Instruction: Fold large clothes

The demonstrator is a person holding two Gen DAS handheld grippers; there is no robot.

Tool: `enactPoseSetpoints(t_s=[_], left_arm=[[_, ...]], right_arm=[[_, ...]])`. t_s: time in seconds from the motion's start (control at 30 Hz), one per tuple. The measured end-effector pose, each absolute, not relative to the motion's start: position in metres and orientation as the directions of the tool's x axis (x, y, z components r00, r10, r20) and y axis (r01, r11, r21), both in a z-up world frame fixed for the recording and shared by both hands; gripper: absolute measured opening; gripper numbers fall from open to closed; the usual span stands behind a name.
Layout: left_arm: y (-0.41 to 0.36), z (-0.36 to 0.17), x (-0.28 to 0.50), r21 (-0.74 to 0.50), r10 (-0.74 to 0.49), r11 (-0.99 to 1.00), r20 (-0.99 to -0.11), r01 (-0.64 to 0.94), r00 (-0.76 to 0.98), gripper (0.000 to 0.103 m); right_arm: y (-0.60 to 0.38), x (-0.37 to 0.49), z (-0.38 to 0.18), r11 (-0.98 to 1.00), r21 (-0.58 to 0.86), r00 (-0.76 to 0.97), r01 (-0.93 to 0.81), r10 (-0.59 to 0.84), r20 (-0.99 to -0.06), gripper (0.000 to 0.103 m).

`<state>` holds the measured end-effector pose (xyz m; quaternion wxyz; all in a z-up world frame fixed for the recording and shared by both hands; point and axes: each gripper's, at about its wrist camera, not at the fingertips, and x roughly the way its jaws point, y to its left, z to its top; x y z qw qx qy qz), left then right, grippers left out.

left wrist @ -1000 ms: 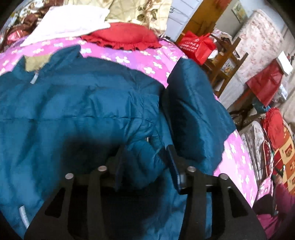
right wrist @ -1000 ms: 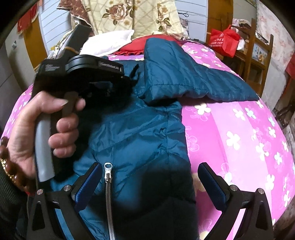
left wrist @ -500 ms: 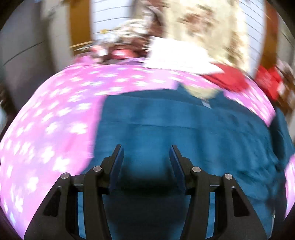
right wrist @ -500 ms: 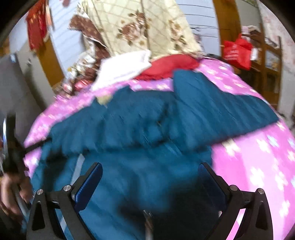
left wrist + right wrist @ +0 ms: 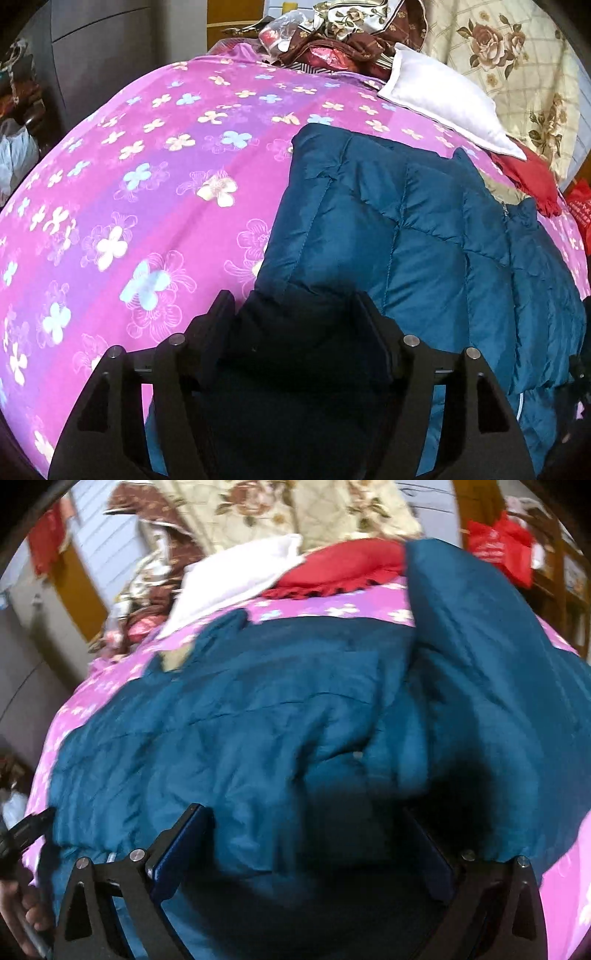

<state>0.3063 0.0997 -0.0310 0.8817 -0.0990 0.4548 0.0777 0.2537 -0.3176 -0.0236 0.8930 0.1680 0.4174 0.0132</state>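
A large teal quilted jacket lies spread on a pink flowered bedspread. My left gripper stands over the jacket's left edge. Its jaws are opening, and a dark fold of the jacket lies between the fingers. In the right wrist view, which is blurred, the jacket fills the middle, with one sleeve flopped over at the right. My right gripper hovers low over the jacket's body. Its jaws are closing, still wide, with fabric bunched between them. A person's hand shows at the far left edge.
At the head of the bed lie a white pillow, a red cushion and a floral quilt. A red bag and wooden furniture stand off to the right. A grey cabinet is at the back left.
The left gripper swung from the jacket's right side to its left edge, and its jaws widened. The right gripper moved forward over the jacket's body, and its jaws narrowed a little.
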Motion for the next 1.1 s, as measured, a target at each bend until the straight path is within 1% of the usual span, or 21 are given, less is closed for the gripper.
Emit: enactPoseSetpoints(t_s=[0.03,0.07,0.1,0.13,0.23,0.3,0.37,0.4,0.43,0.5,0.53,0.6,0.7,0.73,0.8,0.9,0.93,0.97,1.0,1.03,1.1], left_arm=[[0.099,-0.03,0.307,-0.104,0.045,0.969,-0.817,-0.224,0.574,0.066],[0.1,-0.03,0.306,-0.109,0.038,0.969,-0.818,-0.22,0.574,0.066],[0.102,-0.03,0.305,-0.116,0.033,0.968,-0.817,-0.22,0.575,0.066],[0.104,-0.03,0.306,-0.124,0.027,0.967,-0.816,-0.221,0.577,0.066],[0.107,-0.026,0.305,-0.134,0.016,0.968,-0.811,-0.213,0.585,0.066],[0.107,-0.021,0.301,-0.121,0.033,0.969,-0.798,-0.214,0.601,0.066],[0.108,-0.016,0.299,-0.097,0.064,0.97,-0.781,-0.223,0.622,0.066],[0.108,-0.013,0.298,-0.086,0.082,0.97,-0.767,-0.229,0.636,0.066],[0.108,-0.009,0.297,-0.085,0.09,0.969,-0.751,-0.232,0.654,0.066],[0.109,-0.003,0.297,-0.098,0.088,0.968,-0.731,-0.231,0.677,0.066],[0.11,-0.001,0.298,-0.118,0.069,0.968,-0.728,-0.223,0.683,0.066],[0.111,0.0,0.303,-0.141,0.037,0.969,-0.728,-0.203,0.684,0.066],[0.107,-0.005,0.316,-0.102,0.076,0.968,-0.748,-0.227,0.66,0.066],[0.105,-0.009,0.32,-0.089,0.084,0.97,-0.754,-0.228,0.651,0.066],[0.097,-0.022,0.327,-0.048,0.094,0.976,-0.785,-0.211,0.613,0.066],[0.091,-0.037,0.329,0.004,0.113,0.983,-0.802,-0.183,0.586,0.067],[0.092,-0.037,0.329,-0.001,0.11,0.983,-0.802,-0.186,0.587,0.069],[0.094,-0.038,0.328,-0.008,0.107,0.982,-0.805,-0.191,0.584,0.074],[0.095,-0.039,0.328,-0.014,0.105,0.98,-0.809,-0.199,0.578,0.077],[0.097,-0.041,0.328,-0.022,0.102,0.979,-0.812,-0.204,0.575,0.079],[0.1,-0.041,0.328,-0.036,0.092,0.977,-0.816,-0.21,0.571,0.079]], right_arm=[[-0.319,0.252,-0.023,0.936,0.337,0.663,0.105,0.187,-0.725,0.056],[-0.323,0.251,-0.023,0.92,0.379,0.671,0.096,0.222,-0.708,0.033],[-0.328,0.249,-0.023,0.899,0.428,0.68,0.092,0.258,-0.687,0.03],[-0.332,0.246,-0.021,0.89,0.443,0.691,0.109,0.252,-0.677,0.027],[-0.337,0.239,-0.014,0.889,0.431,0.687,0.155,0.216,-0.693,0.02],[-0.341,0.233,-0.013,0.875,0.444,0.658,0.192,0.221,-0.72,0.019],[-0.345,0.227,-0.021,0.839,0.506,0.62,0.201,0.291,-0.728,0.021],[-0.347,0.226,-0.033,0.811,0.552,0.585,0.193,0.356,-0.728,0.024],[-0.349,0.226,-0.04,0.791,0.586,0.58,0.177,0.398,-0.711,0.031],[-0.356,0.221,-0.038,0.776,0.609,0.586,0.165,0.419,-0.694,0.034],[-0.359,0.218,-0.032,0.772,0.606,0.575,0.194,0.41,-0.708,0.036],[-0.365,0.205,-0.013,0.78,0.578,0.618,0.241,0.336,-0.711,0.038],[-0.35,0.193,0.028,0.879,0.405,0.725,0.253,0.105,-0.681,0.043],[-0.339,0.199,0.034,0.906,0.359,0.741,0.225,0.08,-0.667,0.044],[-0.317,0.22,0.033,0.931,0.333,0.729,0.149,0.124,-0.673,0.045],[-0.289,0.25,0.009,0.957,0.287,0.659,0.045,0.187,-0.728,0.045],[-0.288,0.258,-0.006,0.965,0.256,0.628,0.056,0.165,-0.76,0.045],[-0.294,0.26,-0.018,0.966,0.249,0.603,0.075,0.155,-0.782,0.045],[-0.303,0.262,-0.027,0.955,0.282,0.593,0.098,0.171,-0.787,0.045],[-0.313,0.261,-0.031,0.937,0.33,0.602,0.119,0.196,-0.774,0.044],[-0.32,0.261,-0.027,0.928,0.337,0.592,0.163,0.181,-0.785,0.043]])
